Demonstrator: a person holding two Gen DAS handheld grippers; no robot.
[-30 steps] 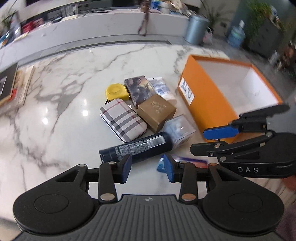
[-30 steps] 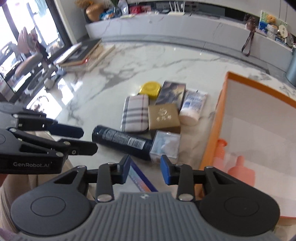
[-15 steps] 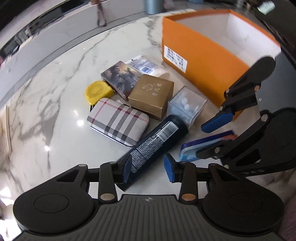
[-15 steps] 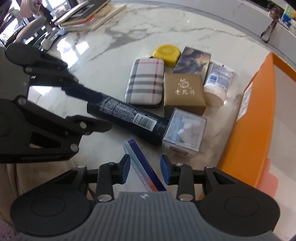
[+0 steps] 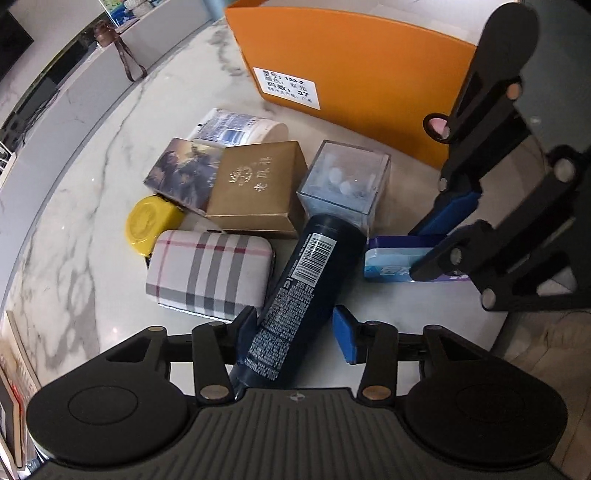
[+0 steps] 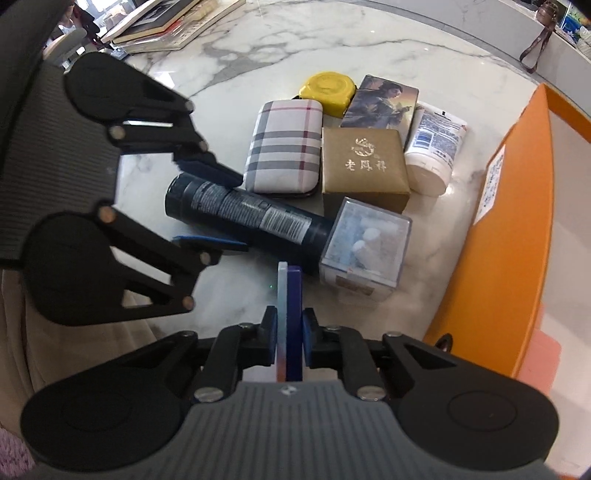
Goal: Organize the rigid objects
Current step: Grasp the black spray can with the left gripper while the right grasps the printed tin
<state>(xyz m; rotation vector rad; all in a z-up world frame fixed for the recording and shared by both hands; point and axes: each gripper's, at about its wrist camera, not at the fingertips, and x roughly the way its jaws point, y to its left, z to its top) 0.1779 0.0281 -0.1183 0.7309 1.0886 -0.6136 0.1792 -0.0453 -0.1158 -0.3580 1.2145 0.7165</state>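
A dark blue spray can (image 5: 295, 299) lies on the marble table, its base end between the fingers of my open left gripper (image 5: 295, 328); the jaws stand apart around it. The can also shows in the right wrist view (image 6: 243, 218). My right gripper (image 6: 289, 336) is shut on a thin blue tin (image 6: 290, 317), held on edge; the tin shows in the left wrist view (image 5: 391, 258). Beside the can lie a plaid case (image 5: 210, 273), a gold box (image 5: 255, 184), a clear cube box (image 5: 347, 181), a yellow tape measure (image 5: 149, 221), a picture box (image 5: 181, 173) and a white tube (image 5: 236, 127).
An open orange box (image 5: 354, 70) stands at the right, with pink items inside (image 6: 539, 354). Books (image 6: 166, 22) lie at the table's far left edge. A grey counter runs along the back.
Both grippers came down and closer to the pile. The left gripper's fingers now straddle the spray can. The right gripper closed on the thin blue tin.
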